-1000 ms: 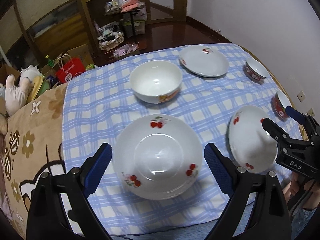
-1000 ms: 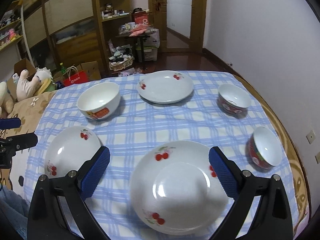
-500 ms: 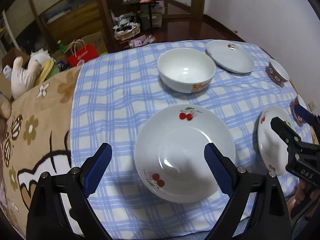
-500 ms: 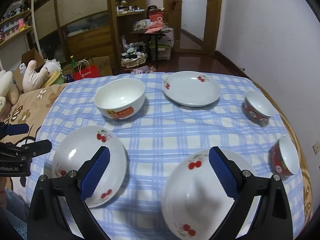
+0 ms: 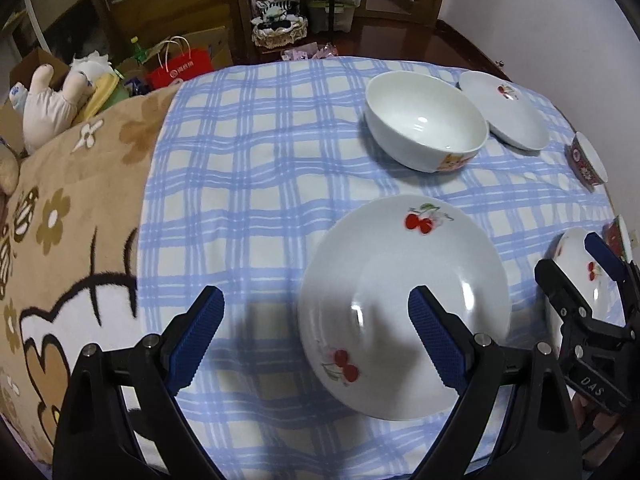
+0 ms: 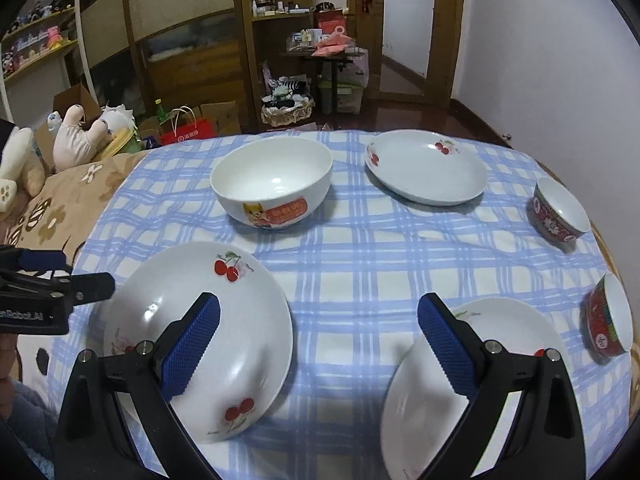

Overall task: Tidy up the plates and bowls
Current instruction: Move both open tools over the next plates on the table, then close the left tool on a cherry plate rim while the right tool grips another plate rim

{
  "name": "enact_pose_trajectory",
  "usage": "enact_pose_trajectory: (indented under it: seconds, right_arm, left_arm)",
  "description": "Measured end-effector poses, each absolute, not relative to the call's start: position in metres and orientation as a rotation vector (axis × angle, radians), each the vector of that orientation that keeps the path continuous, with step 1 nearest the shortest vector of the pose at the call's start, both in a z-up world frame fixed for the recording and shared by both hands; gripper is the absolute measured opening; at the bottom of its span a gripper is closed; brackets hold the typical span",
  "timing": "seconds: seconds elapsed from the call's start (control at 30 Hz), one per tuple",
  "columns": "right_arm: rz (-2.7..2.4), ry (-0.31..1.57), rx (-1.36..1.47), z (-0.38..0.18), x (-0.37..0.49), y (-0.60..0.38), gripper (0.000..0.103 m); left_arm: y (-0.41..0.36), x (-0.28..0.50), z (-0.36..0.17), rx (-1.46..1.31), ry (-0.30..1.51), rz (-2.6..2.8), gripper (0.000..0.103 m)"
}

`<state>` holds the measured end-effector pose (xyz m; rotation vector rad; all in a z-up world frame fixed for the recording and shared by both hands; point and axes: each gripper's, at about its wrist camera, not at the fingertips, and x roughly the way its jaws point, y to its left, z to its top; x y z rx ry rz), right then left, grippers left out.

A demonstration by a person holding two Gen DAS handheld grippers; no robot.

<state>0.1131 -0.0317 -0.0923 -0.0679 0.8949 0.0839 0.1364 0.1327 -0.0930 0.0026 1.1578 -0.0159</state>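
Left wrist view: the left gripper [image 5: 316,320] has its fingers [image 5: 196,336] spread apart and holds nothing; it hangs over the near edge of the desk [image 5: 248,168], which carries a blue checked cloth. A cherry-print plate [image 5: 404,304] lies near the near edge, with the gripper's right-hand finger in front of it. A large white bowl [image 5: 426,132] stands toward the far edge, and a second cherry plate [image 5: 508,110] lies just beside it, at the far right corner. A small red bowl [image 5: 588,160] sits at the right edge. The right gripper [image 5: 576,268] shows at the right edge, fingers apart, in front of a third cherry plate [image 5: 576,280]. Right wrist view: the right gripper [image 6: 318,340] has its fingers [image 6: 192,344] apart and empty. The cherry-print plate [image 6: 200,336] lies near the near left corner, behind the left-hand finger; the third cherry plate [image 6: 432,392] lies at the near edge, behind the right-hand finger. The large white bowl [image 6: 272,182] and the second cherry plate [image 6: 426,166] sit along the far edge, apart. Two small red bowls [image 6: 560,210] [image 6: 610,316] stand at the right edge. The left gripper [image 6: 60,272] shows at the left edge.
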Motion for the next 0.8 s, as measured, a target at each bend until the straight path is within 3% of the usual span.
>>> enact_pose_trajectory:
  seconds: [0.47, 0.53, 0.6, 0.73, 0.8]
  right_arm:
    - [0.080, 1.010, -0.080, -0.125, 0.124, -0.032, 0.103]
    - [0.088, 1.030, -0.062, -0.129, 0.126, -0.033, 0.103]
    - [0.097, 1.049, -0.047, -0.133, 0.126, -0.035, 0.096]
    - [0.120, 1.092, -0.019, -0.140, 0.127, -0.036, 0.077]
    - [0.156, 1.110, 0.025, -0.142, 0.126, -0.038, 0.058]
  left_arm:
    - [0.149, 0.148, -0.134, -0.034, 1.289, 0.027, 0.091]
    - [0.148, 0.148, -0.138, -0.025, 1.301, 0.031, 0.085]
    - [0.146, 0.148, -0.141, -0.017, 1.311, 0.027, 0.083]
    - [0.143, 0.147, -0.143, -0.020, 1.304, 0.011, 0.060]
    - [0.145, 0.149, -0.145, -0.036, 1.314, 0.008, 0.047]
